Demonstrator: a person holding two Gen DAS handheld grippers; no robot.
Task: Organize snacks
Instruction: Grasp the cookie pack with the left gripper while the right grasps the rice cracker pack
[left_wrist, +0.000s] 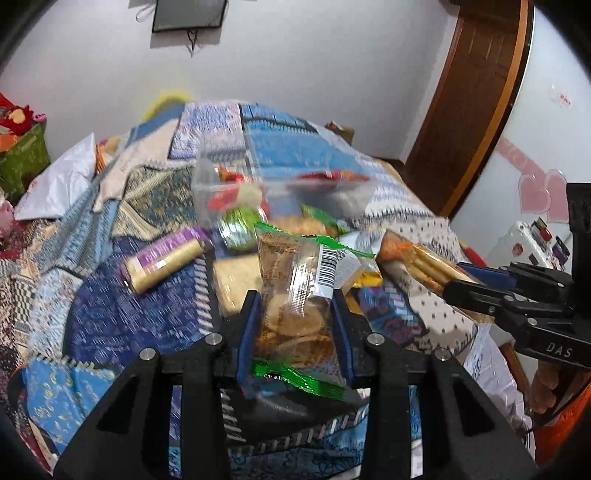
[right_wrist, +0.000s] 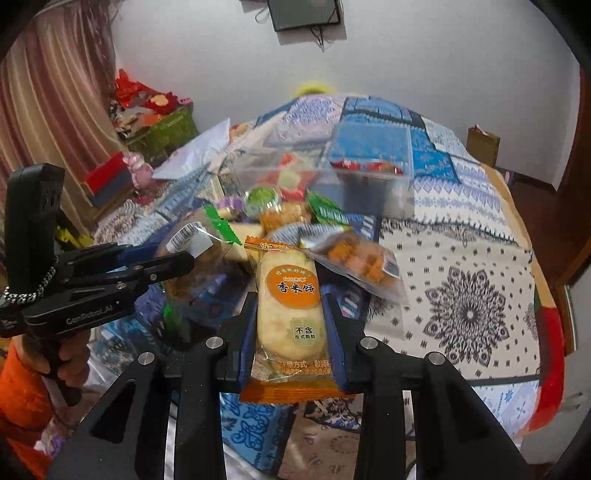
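My left gripper (left_wrist: 295, 306) is shut on a green-edged clear pack of round crackers (left_wrist: 295, 295), held above the patchwork bed cover. My right gripper (right_wrist: 290, 306) is shut on an orange rice-cracker pack (right_wrist: 288, 314). Each gripper shows in the other's view: the right one (left_wrist: 480, 284) at the right edge, the left one (right_wrist: 173, 266) at the left with its pack (right_wrist: 195, 258). Ahead lie a snack pile (right_wrist: 295, 214) and two clear plastic boxes (right_wrist: 373, 162), (left_wrist: 229, 192) holding a few red-wrapped snacks.
A gold and purple biscuit roll (left_wrist: 162, 262) lies left of the pile. A pack of orange cubes (right_wrist: 358, 262) lies just right of my right gripper. A white bag (left_wrist: 59, 184) sits at the far left. A wooden door (left_wrist: 469, 103) stands at the right.
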